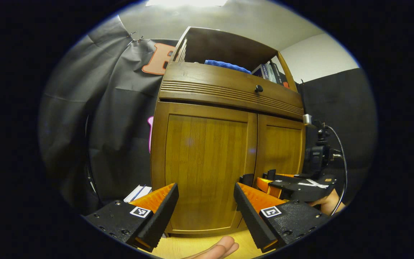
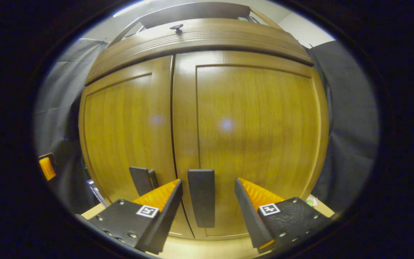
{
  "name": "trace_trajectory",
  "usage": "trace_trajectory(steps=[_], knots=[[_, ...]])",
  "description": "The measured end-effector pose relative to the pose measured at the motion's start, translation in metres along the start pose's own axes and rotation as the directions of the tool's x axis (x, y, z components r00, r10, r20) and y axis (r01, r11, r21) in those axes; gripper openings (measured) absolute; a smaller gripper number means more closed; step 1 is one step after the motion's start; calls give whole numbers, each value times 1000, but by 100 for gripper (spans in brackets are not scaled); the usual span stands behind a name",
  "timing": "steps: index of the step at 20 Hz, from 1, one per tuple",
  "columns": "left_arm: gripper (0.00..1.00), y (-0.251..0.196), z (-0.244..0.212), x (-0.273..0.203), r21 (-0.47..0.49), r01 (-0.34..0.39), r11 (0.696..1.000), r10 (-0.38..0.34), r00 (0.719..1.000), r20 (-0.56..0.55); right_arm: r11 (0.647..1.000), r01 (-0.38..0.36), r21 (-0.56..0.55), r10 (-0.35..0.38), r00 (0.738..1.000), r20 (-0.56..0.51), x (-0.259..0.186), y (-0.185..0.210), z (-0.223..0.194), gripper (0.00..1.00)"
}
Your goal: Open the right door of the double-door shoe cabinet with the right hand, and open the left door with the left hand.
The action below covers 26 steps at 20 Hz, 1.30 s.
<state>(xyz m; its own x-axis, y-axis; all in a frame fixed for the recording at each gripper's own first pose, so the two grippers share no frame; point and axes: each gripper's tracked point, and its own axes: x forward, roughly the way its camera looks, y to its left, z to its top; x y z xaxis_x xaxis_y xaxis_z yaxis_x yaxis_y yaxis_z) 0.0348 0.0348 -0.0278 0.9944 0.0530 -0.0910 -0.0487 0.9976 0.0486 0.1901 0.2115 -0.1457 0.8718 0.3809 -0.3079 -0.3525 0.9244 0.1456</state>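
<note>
The wooden shoe cabinet stands close ahead with both doors shut. In the left gripper view its left door (image 1: 203,169) fills the middle and the right door (image 1: 280,147) lies beyond. My left gripper (image 1: 207,212) is open in front of the left door, short of its dark handle (image 1: 246,178). In the right gripper view my right gripper (image 2: 208,208) is open, and the right door's dark handle (image 2: 201,198) stands between its fingers with a gap on each side. The left door's handle (image 2: 142,180) sits just left of it. The right gripper (image 1: 293,185) also shows low by the doors' seam, held by a hand (image 1: 331,203).
Above the doors runs a drawer with a black knob (image 1: 258,88). The open shelf on top holds a blue cloth (image 1: 226,66) and books (image 1: 268,72). A camera on a stand (image 1: 318,151) is at the cabinet's right. Fingers of a hand (image 1: 221,250) show over the light wooden floor.
</note>
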Motion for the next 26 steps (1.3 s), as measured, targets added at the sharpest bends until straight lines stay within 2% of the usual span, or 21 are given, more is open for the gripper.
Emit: trace_trajectory(steps=[1,3,4,5,8,9,10,11,12,13,14,15,16,22,23,25,26], knots=[[92,2,1,0,6,-10,1000,10,1000,8,997,-65,42,66,998,-6,2,13,-4,60],[95,5,2,1,2,-23,1000,23,1000,15,996,-84,9,84,996,-9,-5,13,-4,30],[92,5,0,1,-7,-24,1000,24,1000,9,997,-80,-23,80,997,-6,-4,12,-4,26],[92,5,-2,2,-11,-25,1000,25,1000,2,997,-75,-27,75,997,-4,-6,13,-3,30],[92,6,-4,4,-11,-28,1000,28,1000,-8,995,-94,-25,94,996,-4,-8,12,1,30],[95,7,-5,4,-11,-31,999,30,999,-11,994,-106,-8,106,994,-6,-6,14,1,27],[92,6,-4,5,-12,-30,999,30,999,-12,993,-117,3,117,993,-8,-4,16,-3,30],[96,5,-5,4,-12,-26,1000,26,1000,-13,992,-127,9,127,992,-10,-3,17,-5,30],[93,5,-4,3,-12,-25,1000,25,1000,-11,991,-132,12,132,991,-11,-3,17,-5,30],[95,4,-4,3,-10,-23,1000,23,1000,-9,991,-134,8,134,991,-12,-2,17,-3,30],[92,4,-3,2,-8,-22,1000,22,1000,-7,991,-135,-2,135,991,-9,-2,17,-3,27],[92,3,-3,2,-7,-20,1000,20,1000,-6,991,-137,6,137,991,-8,-4,15,2,30],[93,2,-3,2,-8,-17,1000,17,1000,-6,990,-142,22,142,990,-9,-6,16,2,20],[92,1,-5,2,-3,-12,1000,12,1000,-12,986,-167,18,167,986,4,-19,14,4,20],[92,1,-6,3,-3,-12,1000,12,1000,-13,985,-171,23,171,985,7,-23,13,3,24],[92,-3,-9,3,2,-3,1000,3,1000,-23,985,-169,18,169,986,13,-28,9,3,20],[93,-5,-10,4,6,3,1000,-3,1000,-23,986,-166,17,166,986,14,-31,6,1,24]])
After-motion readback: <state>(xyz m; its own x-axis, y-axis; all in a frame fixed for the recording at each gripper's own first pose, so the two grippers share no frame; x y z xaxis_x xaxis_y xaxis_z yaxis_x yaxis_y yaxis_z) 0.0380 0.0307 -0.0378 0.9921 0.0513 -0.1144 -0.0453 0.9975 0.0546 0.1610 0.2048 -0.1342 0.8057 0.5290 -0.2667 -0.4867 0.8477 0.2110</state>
